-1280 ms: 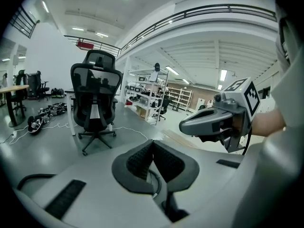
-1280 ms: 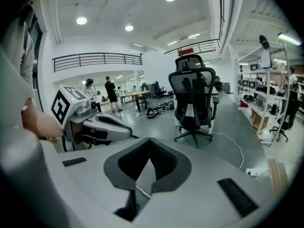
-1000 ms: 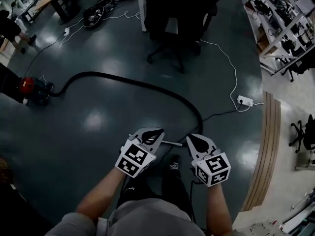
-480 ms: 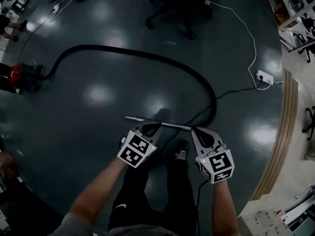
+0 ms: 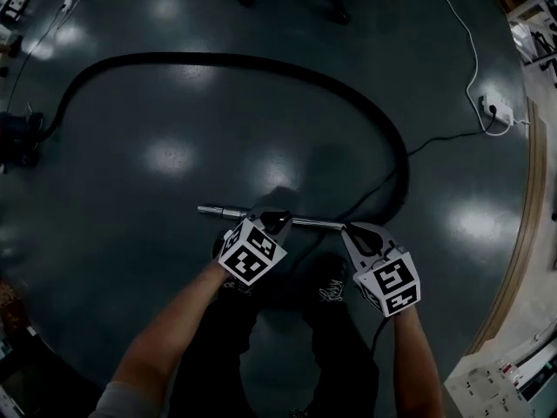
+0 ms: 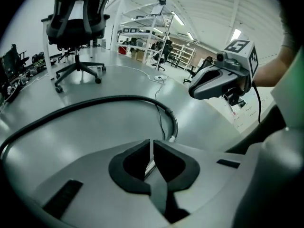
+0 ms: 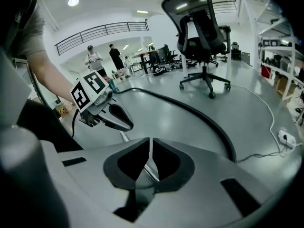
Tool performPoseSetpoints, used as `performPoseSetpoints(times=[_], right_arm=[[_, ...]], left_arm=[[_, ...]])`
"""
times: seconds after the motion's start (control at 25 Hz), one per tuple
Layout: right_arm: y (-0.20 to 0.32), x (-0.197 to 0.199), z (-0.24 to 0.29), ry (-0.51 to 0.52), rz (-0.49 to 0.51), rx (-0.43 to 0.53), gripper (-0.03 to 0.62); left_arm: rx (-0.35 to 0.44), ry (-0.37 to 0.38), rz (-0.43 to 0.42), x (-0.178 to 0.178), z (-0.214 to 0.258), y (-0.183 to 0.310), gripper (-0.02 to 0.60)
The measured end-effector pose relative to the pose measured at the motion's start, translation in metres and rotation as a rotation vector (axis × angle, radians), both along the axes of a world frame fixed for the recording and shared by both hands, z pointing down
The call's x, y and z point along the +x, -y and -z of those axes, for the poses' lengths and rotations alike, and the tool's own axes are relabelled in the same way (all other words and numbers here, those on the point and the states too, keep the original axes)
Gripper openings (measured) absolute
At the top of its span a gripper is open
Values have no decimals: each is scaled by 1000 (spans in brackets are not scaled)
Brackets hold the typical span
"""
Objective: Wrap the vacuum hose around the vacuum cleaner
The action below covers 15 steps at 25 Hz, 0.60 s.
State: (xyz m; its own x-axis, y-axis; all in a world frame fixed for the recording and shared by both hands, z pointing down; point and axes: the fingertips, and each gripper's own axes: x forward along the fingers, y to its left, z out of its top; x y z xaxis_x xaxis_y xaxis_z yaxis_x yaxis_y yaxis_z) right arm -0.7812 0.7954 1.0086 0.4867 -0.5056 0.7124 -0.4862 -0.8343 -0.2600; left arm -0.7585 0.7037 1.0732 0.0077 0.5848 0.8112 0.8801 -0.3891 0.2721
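The left claw (image 5: 276,220) and right claw (image 5: 352,230) are each clamped shut on the wand (image 5: 222,211), spaced apart, probably to keep it level and steer the hose (image 5: 261,61). From the right claw the hose loops across the floor (image 5: 130,233) to the vacuum (image 5: 16,138), which sits well apart and is still unwrapped.

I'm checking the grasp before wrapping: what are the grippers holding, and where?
Both hold the metal wand: the left gripper near its middle, the right gripper at the end joined to the black hose.
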Motion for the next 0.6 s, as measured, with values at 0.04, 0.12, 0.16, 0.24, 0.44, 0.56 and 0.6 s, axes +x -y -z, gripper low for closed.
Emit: performPoseSetpoints(times=[0.04,0.12,0.16,0.24,0.44,0.56,0.6], right_arm=[[-2,-4,-23,17,5,-8,6],[-9,-11,-63,44,7,-17,6],[-13,-13,-81,55,5,-18,6],[-22,-16,-116,77,0,-26,6],[-40,-22,-192,148,-11,-40,49],[-47,-29,-213,164,-10,-43,57],[-50,-32,-217,169,-7,-46,57]], left_arm=[[6,12,-13,-4,-22,-2,12],[14,41,-47,-12,-63,-6,23],[18,54,-68,-17,-81,-9,35],[23,73,-119,-25,-113,-17,66],[56,111,-288,-53,-178,-34,160],[106,107,-430,-70,-212,-38,206],[122,102,-468,-74,-222,-40,209]])
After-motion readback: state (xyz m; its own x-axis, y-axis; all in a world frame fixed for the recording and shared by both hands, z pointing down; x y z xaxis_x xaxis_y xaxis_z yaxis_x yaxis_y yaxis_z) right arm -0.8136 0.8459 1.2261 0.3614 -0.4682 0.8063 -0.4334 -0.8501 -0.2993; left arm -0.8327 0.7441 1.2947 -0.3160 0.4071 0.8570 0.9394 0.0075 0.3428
